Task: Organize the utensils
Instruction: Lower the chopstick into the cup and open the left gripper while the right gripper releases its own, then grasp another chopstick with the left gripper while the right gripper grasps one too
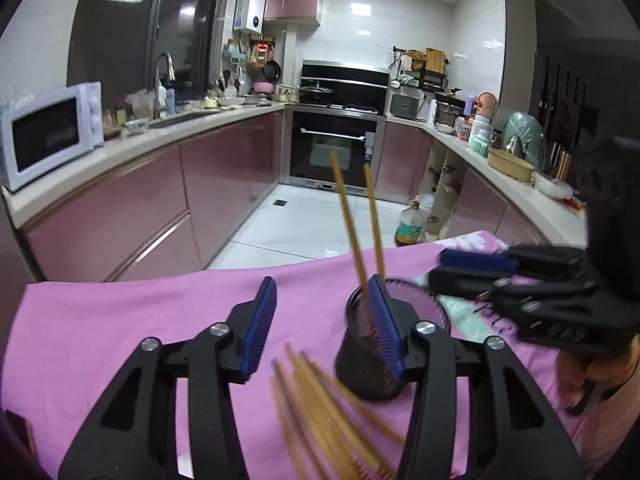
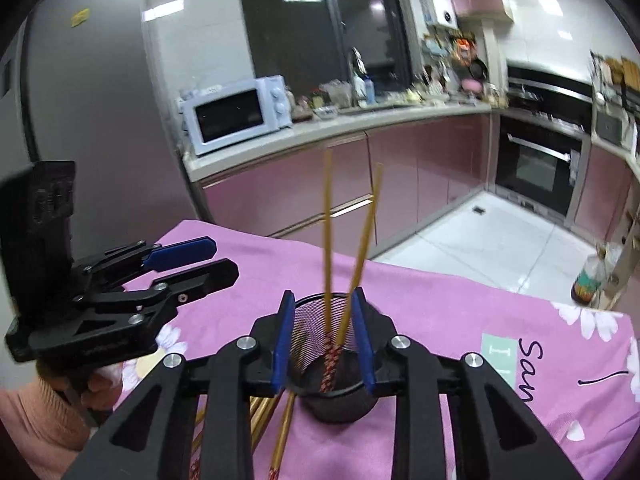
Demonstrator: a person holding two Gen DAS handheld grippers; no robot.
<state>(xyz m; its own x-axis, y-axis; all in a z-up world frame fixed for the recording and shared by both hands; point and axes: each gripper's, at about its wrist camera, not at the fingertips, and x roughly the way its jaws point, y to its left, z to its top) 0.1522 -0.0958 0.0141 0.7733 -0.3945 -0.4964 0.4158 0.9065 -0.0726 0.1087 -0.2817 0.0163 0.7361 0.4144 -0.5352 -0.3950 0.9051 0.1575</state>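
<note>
A black mesh holder [image 1: 372,364] stands on the pink cloth with two wooden chopsticks [image 1: 352,224] upright in it; it also shows in the right wrist view [image 2: 336,396] with the two chopsticks [image 2: 328,240]. Several loose chopsticks [image 1: 320,408] lie on the cloth in front of it, and some show in the right wrist view [image 2: 280,432]. My left gripper [image 1: 326,300] is open and empty, its right finger against the holder's rim. My right gripper [image 2: 322,308] is open above the holder, its jaws either side of the two chopsticks, not touching them. It shows in the left view [image 1: 460,270].
The pink cloth [image 1: 120,320] covers the table, whose far edge drops to the kitchen floor. Pink cabinets, a white microwave [image 1: 48,132], an oven [image 1: 332,148] and crowded counters stand behind. An oil bottle [image 1: 410,224] stands on the floor.
</note>
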